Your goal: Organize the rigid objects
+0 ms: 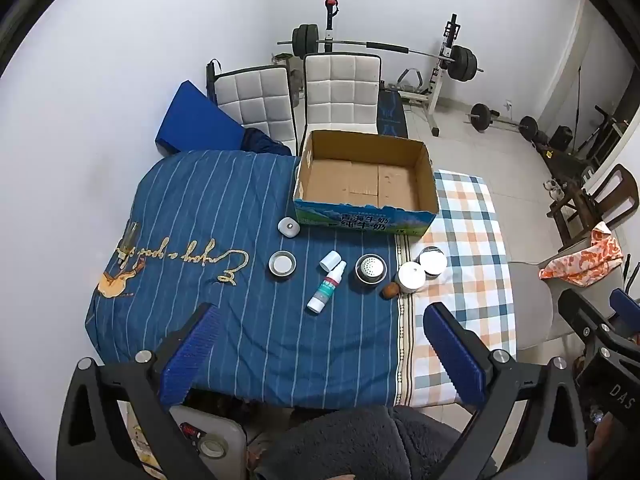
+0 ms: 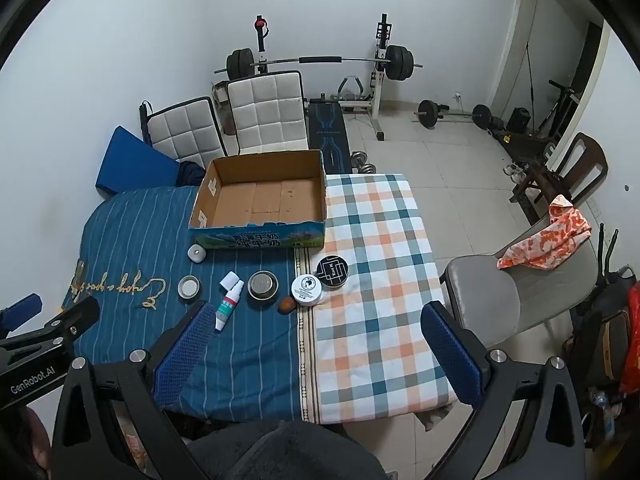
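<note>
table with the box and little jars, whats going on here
A person holds a pair of tongs in each hand, both open and empty, above the near edge of the table: the left tongs and the right tongs. Nothing has been picked up. The cardboard box at the back is empty. In front of it sit a spray bottle lying on its side, a metal cup, a white jar, a black jar and a small tin.
</note>
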